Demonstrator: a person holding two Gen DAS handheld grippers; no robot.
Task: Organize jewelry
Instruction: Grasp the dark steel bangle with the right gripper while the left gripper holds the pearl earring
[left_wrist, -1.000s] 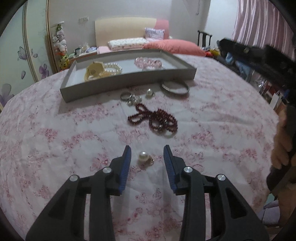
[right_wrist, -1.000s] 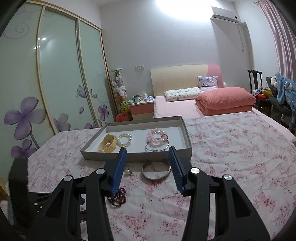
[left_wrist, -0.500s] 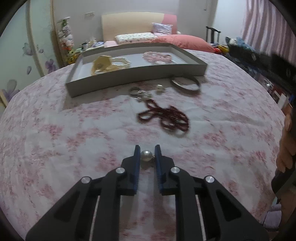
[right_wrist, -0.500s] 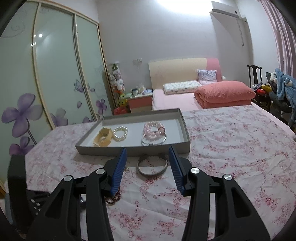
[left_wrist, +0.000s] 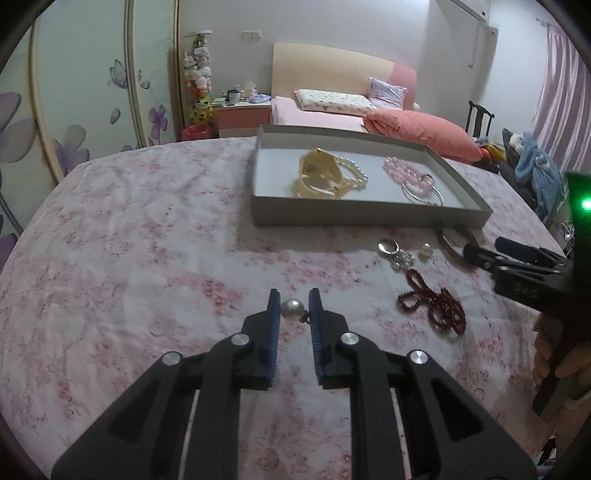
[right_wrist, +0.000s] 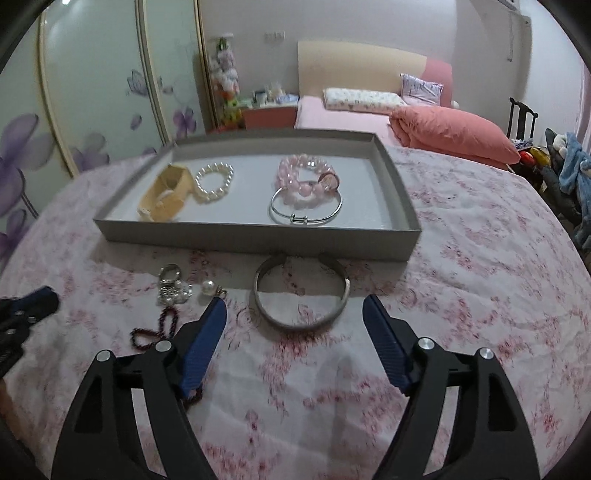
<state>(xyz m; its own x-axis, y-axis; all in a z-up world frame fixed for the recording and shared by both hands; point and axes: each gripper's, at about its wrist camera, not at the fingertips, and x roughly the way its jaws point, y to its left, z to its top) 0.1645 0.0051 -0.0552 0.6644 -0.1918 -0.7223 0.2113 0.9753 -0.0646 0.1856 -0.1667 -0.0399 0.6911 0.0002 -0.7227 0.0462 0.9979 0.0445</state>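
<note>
Two grippers in view. Left gripper (left_wrist: 292, 304) was clamped on a pearl earring (left_wrist: 291, 308), lifted over the floral tablecloth (left_wrist: 147, 258). Right gripper (right_wrist: 294, 320), jaws opening and empty, hovered near the silver bangle (right_wrist: 301, 295) lying before the grey tray (right_wrist: 255, 240).

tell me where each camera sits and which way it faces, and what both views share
Left wrist: on the left hand-held gripper, angled down over the floral cloth, shut on a pearl earring; the right hand-held gripper and a hand show.
Right wrist: on the right hand-held gripper, jaws opening over the metal bangle, nothing gripped.
Shared: grey tray, dark red beads, bed.
</note>
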